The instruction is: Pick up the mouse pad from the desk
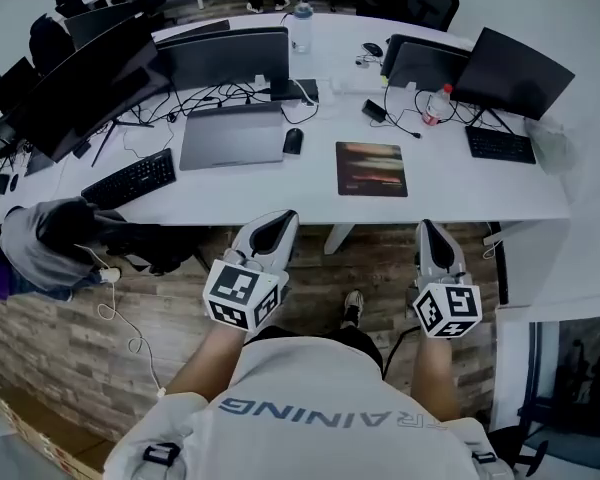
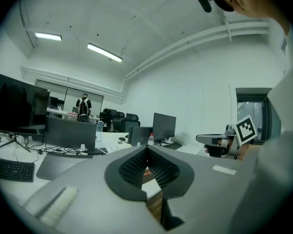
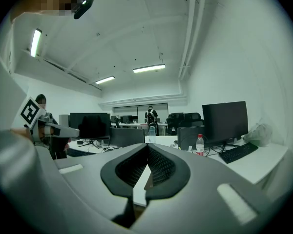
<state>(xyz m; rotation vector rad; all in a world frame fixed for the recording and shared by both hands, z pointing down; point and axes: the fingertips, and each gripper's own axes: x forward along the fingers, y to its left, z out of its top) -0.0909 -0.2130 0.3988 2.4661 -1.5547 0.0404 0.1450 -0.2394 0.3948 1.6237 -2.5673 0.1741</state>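
Observation:
The mouse pad [image 1: 371, 168], a dark rectangle with reddish streaks, lies flat on the white desk [image 1: 450, 183] near its front edge. Nothing rests on it. My left gripper [image 1: 279, 220] hangs short of the desk's front edge, to the pad's lower left, with its jaws shut and empty. My right gripper [image 1: 426, 229] is level with it, to the pad's lower right, also shut and empty. Both point toward the desk over the wooden floor. In the left gripper view the left gripper [image 2: 147, 150] shows its pads meeting at the tip. The right gripper [image 3: 147, 148] looks the same in its own view.
A grey laptop [image 1: 233, 136] and a black mouse [image 1: 293, 140] lie left of the pad, with a keyboard [image 1: 130, 178] further left. Monitors, cables, a water bottle [image 1: 301, 26] and a red-capped bottle [image 1: 436, 103] crowd the back. A chair with clothing [image 1: 50, 238] stands at left.

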